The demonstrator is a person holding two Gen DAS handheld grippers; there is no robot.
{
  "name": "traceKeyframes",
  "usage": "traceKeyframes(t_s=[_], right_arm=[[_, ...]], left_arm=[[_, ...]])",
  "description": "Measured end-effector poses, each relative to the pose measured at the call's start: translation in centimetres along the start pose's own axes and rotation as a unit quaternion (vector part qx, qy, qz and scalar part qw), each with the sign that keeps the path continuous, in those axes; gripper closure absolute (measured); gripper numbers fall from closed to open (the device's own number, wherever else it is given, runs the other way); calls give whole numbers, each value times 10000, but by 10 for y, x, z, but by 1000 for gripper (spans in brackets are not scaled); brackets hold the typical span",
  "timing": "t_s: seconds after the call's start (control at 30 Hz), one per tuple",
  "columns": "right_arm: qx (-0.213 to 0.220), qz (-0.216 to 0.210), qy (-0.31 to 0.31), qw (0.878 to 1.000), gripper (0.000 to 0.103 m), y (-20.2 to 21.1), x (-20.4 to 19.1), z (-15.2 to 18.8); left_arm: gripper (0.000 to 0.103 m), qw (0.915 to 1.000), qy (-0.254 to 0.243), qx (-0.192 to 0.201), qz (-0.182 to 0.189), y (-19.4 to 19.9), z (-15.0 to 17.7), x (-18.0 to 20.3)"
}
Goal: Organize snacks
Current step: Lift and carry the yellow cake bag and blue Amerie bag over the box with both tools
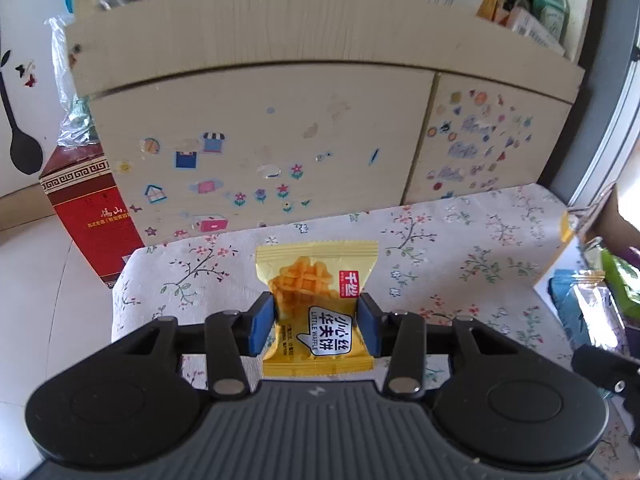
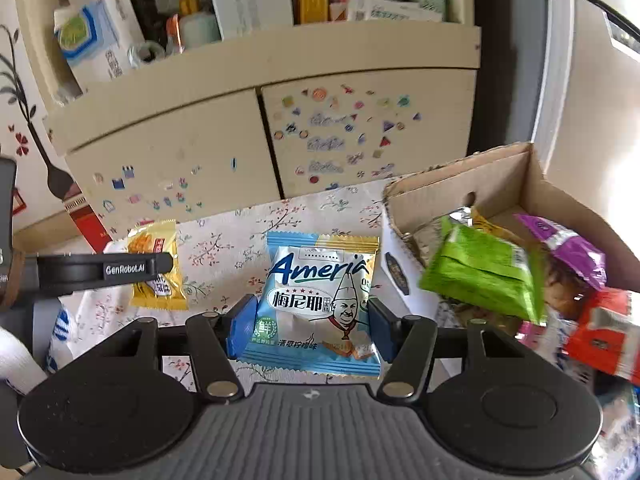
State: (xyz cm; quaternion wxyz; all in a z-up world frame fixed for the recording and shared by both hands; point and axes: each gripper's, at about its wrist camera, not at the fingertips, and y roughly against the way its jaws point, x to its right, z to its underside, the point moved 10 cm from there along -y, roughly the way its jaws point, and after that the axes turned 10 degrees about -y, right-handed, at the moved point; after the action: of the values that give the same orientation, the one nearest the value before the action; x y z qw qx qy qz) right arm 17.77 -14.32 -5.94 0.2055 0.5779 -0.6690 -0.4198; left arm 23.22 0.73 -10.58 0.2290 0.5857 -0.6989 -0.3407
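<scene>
My left gripper (image 1: 316, 326) is shut on a yellow Little Waffle packet (image 1: 316, 300), its blue pads pressing both sides, above the floral tablecloth (image 1: 460, 248). My right gripper (image 2: 310, 326) is shut on a blue-and-white Ameria cracker packet (image 2: 320, 304). The left gripper and its yellow packet (image 2: 156, 264) also show at the left of the right wrist view. A cardboard box (image 2: 500, 184) at the right holds several snack packets: a green one (image 2: 480, 272), a purple one (image 2: 568, 244) and a red one (image 2: 604, 332).
A beige cabinet with stickers (image 1: 280, 140) stands behind the table, with cluttered shelves above. A red carton (image 1: 92, 208) sits on the floor at the left. The snack box edge (image 1: 576, 264) shows at the right of the left wrist view.
</scene>
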Motion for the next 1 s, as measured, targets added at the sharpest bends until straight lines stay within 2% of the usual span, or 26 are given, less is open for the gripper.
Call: traceKeyframes(t_s=[0.33, 1.0], right_arm=[[165, -218, -79, 9996, 38, 43, 6, -8], [592, -261, -100, 9979, 37, 66, 30, -33]], left_arm=[[59, 9995, -42, 294, 90, 40, 0, 21], [59, 9940, -272, 846, 632, 68, -24, 81]])
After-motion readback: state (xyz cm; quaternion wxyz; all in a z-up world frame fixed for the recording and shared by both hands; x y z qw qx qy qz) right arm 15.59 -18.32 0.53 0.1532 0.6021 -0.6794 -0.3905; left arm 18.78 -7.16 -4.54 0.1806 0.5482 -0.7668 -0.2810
